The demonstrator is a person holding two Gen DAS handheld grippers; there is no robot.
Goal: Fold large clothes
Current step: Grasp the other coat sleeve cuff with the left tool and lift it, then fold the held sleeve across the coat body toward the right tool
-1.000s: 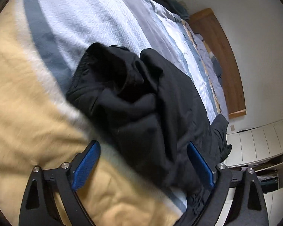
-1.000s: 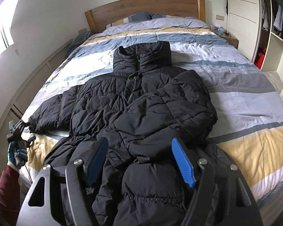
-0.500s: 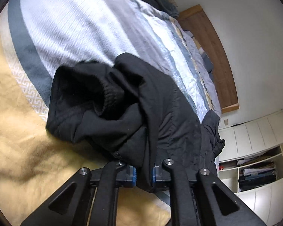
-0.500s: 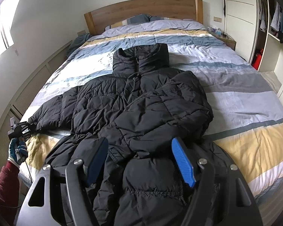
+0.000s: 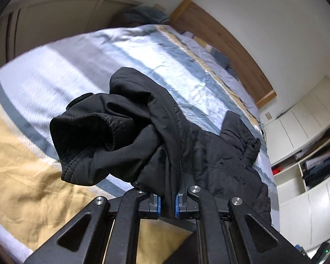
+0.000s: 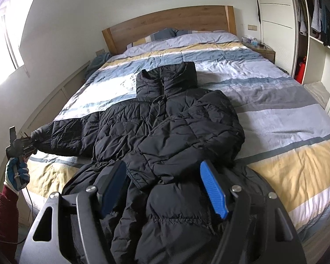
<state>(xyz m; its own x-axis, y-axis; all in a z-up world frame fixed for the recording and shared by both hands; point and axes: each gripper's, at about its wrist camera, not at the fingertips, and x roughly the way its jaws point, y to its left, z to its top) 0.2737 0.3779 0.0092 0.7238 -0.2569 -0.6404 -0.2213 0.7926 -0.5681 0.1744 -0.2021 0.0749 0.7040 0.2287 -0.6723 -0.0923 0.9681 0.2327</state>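
A black puffer jacket (image 6: pixel 165 132) lies front-up on the striped bed (image 6: pixel 286 114), collar toward the headboard, its right sleeve folded across the chest. My left gripper (image 5: pixel 166 204) is shut on the cuff end of the left sleeve (image 5: pixel 112 140) and holds it lifted above the bed's left edge; it also shows in the right wrist view (image 6: pixel 25 145), held by a gloved hand. My right gripper (image 6: pixel 162 189) is open and empty, hovering over the jacket's lower hem.
A wooden headboard (image 6: pixel 169 24) and pillows stand at the far end. A wardrobe with open shelves (image 6: pixel 319 33) lines the right side. A nightstand (image 6: pixel 264 50) stands by the headboard. A wall and window (image 6: pixel 2 44) are on the left.
My left gripper closed on the sleeve cuff and lifted it off the bed. My right gripper stayed open over the hem, drawing back slightly.
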